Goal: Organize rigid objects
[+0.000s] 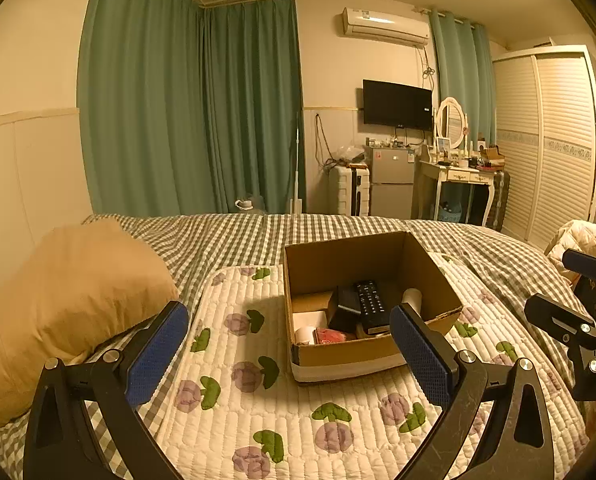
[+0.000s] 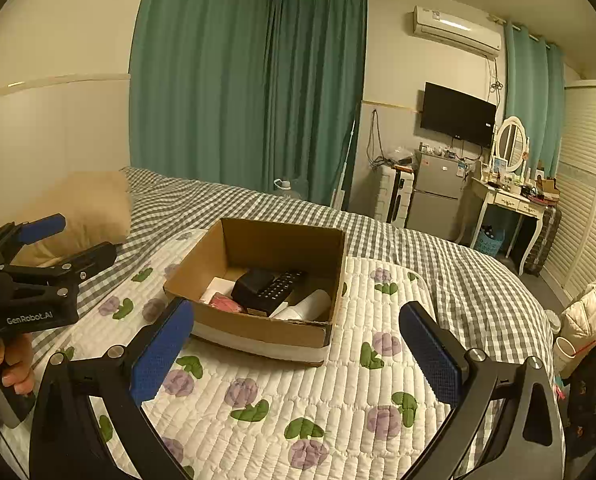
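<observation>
Square cardboard box [image 1: 361, 354], quilted mat [image 1: 234, 400]

My left wrist view looks forward along the left gripper [image 1: 289, 350], near the cardboard box [image 1: 371, 354] ahead. My right wrist view faces the same box [image 2: 258, 332] from its right. Both share the quilted mat [image 1: 234, 404] and far wall.

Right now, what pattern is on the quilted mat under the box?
Purple flowers with green leaves on white quilted mat; right wrist view.
</observation>
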Motion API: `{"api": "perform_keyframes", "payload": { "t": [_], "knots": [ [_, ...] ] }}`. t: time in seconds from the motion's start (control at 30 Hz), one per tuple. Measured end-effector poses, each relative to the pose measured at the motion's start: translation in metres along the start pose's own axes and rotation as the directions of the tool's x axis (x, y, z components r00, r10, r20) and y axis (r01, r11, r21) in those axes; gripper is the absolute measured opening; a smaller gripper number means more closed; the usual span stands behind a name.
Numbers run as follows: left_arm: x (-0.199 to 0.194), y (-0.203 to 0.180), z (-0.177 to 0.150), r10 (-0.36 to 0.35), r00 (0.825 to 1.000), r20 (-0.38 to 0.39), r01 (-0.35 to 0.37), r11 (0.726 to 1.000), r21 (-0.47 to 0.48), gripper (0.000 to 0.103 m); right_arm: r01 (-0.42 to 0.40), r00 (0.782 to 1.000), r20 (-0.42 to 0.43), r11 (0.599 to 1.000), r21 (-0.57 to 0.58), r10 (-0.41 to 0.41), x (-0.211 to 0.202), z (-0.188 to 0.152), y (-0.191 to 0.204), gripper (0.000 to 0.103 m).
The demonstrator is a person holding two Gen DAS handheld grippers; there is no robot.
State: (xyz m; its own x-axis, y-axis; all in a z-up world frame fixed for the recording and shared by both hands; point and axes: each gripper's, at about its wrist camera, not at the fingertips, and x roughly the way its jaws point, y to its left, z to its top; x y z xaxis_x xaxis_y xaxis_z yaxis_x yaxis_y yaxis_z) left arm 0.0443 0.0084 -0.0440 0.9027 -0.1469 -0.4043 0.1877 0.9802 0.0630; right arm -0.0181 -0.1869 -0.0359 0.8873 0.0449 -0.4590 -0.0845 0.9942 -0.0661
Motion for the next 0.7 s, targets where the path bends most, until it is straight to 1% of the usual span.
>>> {"api": "perform_keyframes", "payload": {
  "t": [0.2, 0.4, 0.7],
  "knots": [
    [0.0009, -0.0001, -0.0028, 0.010, 1.000, 0.010, -0.010, 1.000, 0.007, 0.103, -0.008, 1.000, 0.004, 1.000, -0.007, 0.008, -0.0018, -0.0015, 0.0026, 0.103],
    [0.0039, 0.0025, -0.0065, 0.012, 1.000, -0.004, -0.012, 1.000, 0.004, 0.103, -0.015, 1.000, -0.009, 1.000, -0.006, 0.015, 0.0002, -0.0016, 0.0053, 0.103],
    [0.0034, 0.0017, -0.0046, -0.003, 1.000, -0.025, 0.003, 1.000, 0.008, 0.103, -0.015, 1.000, -0.016, 1.000, -0.001, 0.015, 0.0009, -0.0059, 0.0077, 0.103]
  ]
}}
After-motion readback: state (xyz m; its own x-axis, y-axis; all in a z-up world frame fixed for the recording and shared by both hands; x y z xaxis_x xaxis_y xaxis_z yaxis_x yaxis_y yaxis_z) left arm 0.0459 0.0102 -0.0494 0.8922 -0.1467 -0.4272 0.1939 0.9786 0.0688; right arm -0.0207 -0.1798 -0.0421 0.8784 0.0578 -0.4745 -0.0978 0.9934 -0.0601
